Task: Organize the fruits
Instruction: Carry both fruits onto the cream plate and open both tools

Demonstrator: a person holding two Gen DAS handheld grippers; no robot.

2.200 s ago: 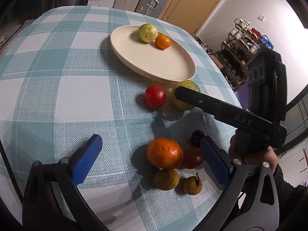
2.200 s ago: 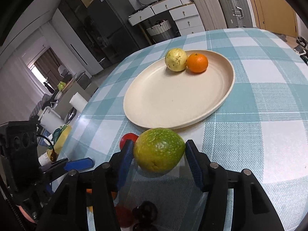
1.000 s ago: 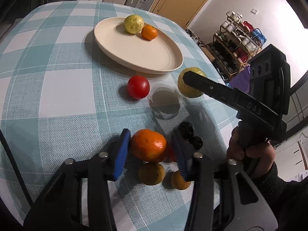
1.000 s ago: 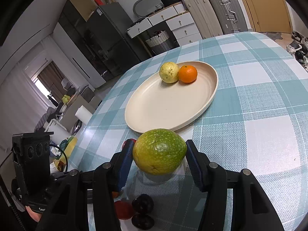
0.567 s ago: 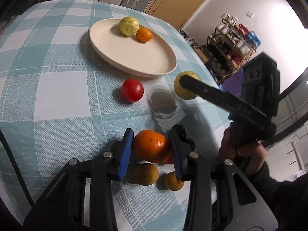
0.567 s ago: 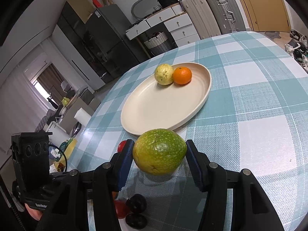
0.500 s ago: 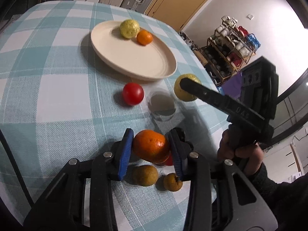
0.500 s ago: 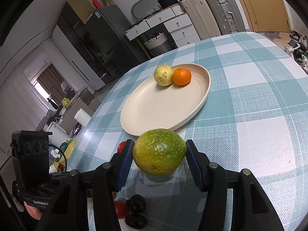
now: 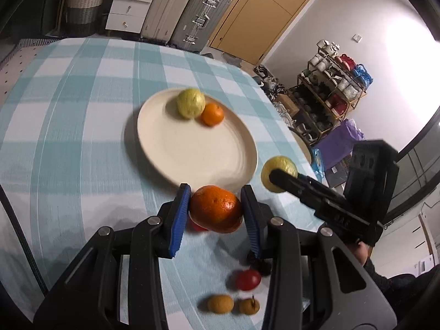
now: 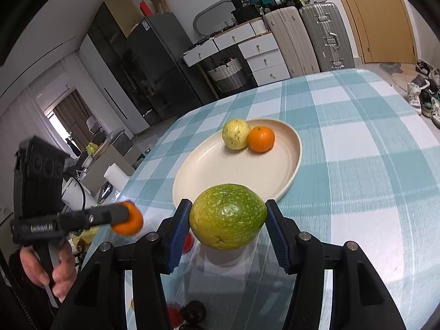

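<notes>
My left gripper [image 9: 216, 214] is shut on a large orange [image 9: 216, 212] and holds it in the air just short of the cream plate [image 9: 192, 162]. The plate carries a yellow-green fruit [image 9: 190, 103] and a small orange [image 9: 211, 114]. My right gripper [image 10: 227, 224] is shut on a green fruit [image 10: 227, 216], held above the table near the plate's [image 10: 236, 173] front rim. The left gripper with its orange [image 10: 128, 221] shows at the left of the right wrist view. The right gripper's green fruit [image 9: 278, 172] shows at the right of the left wrist view.
On the checked cloth [image 9: 68, 143] below my left gripper lie a red tomato [image 9: 248, 279], two small brown fruits [image 9: 220, 304], a dark fruit [image 9: 260, 265] and another red fruit [image 9: 196, 224] partly hidden behind the orange. The table's right edge [image 9: 297, 140] is near a shelf rack.
My left gripper closed on the large orange, lifted it off the table and carried it toward the plate. My right gripper kept hold of the green fruit and rose slightly.
</notes>
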